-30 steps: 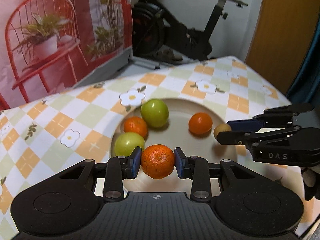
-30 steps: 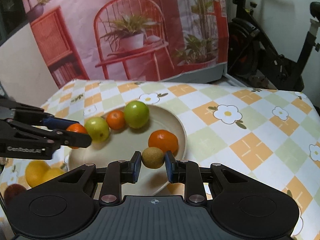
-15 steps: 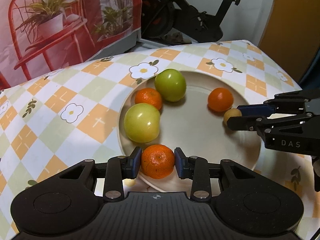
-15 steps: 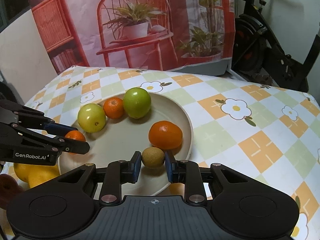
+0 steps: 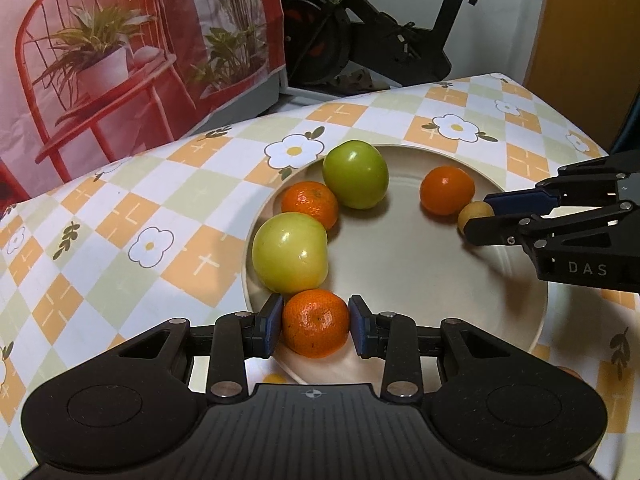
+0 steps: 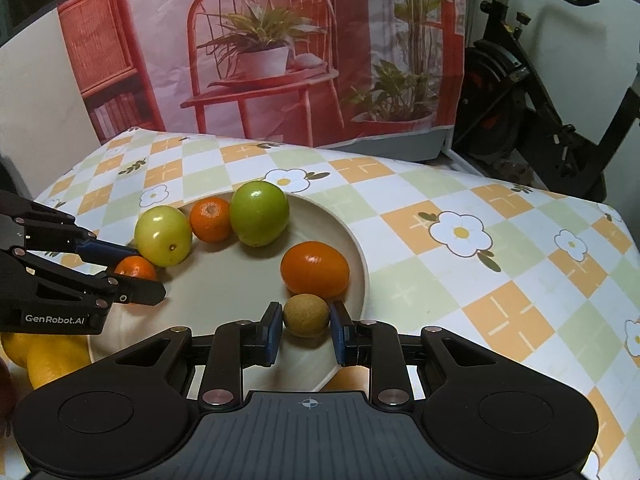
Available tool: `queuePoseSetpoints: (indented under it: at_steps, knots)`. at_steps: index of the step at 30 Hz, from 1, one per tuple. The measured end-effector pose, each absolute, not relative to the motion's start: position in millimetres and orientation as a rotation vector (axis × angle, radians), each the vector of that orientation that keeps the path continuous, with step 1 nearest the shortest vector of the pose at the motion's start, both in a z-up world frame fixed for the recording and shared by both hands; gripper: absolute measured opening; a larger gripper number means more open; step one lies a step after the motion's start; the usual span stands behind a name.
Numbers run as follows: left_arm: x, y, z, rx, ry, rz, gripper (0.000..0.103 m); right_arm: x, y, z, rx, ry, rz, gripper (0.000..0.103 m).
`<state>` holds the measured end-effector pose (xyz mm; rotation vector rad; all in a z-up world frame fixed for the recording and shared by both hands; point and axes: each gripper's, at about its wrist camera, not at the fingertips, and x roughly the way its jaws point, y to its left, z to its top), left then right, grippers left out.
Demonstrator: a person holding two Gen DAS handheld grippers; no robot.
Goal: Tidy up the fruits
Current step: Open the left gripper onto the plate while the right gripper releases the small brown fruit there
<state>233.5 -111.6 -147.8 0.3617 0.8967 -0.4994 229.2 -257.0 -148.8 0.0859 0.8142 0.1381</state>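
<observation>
A beige plate point(image 5: 536, 320) point(image 6: 360, 256) on the checked cloth carries two green apples point(image 5: 356, 174) point(image 5: 290, 254), a small mandarin point(image 5: 310, 204) and an orange point(image 5: 447, 190). My left gripper point(image 5: 316, 322) is shut on another mandarin point(image 5: 316, 326) low over the plate's near rim, right beside the paler apple point(image 6: 163, 236). From the right wrist view that gripper point(image 6: 140, 276) enters from the left. My right gripper point(image 6: 307, 316) is shut on a small brown round fruit point(image 6: 307, 316), which sits against the orange point(image 6: 315, 269) near the plate's edge.
Yellow lemons point(image 6: 48, 354) lie on the cloth left of the plate, with a dark red fruit point(image 6: 4, 384) at the frame edge. A printed backdrop point(image 6: 260, 60) and an exercise bike point(image 5: 380, 52) stand behind the table. The table's far edge drops off behind the plate.
Both grippers have sunk toward the plate with their fruit still held. The mandarin has come to the near rim by the pale apple, and the brown fruit has come up against the orange.
</observation>
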Motion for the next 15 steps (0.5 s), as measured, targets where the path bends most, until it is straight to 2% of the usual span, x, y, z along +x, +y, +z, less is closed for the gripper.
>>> queuePoseSetpoints:
  at_steps: [9,13,15]
  knots:
    - [236.9,-110.0,-148.1,0.345,0.897,-0.502,0.040,228.4,-259.5,-148.4,0.111,0.805,0.128,0.026]
    - [237.6,-104.4,-142.6,0.286,0.910,-0.512,0.052,223.6,-257.0,-141.5,0.104,0.802,0.134,0.033]
    - [234.6,-102.5,-137.5,0.272,0.904,-0.515,0.054,219.8,-255.7,-136.2,0.103,0.791,0.136,0.035]
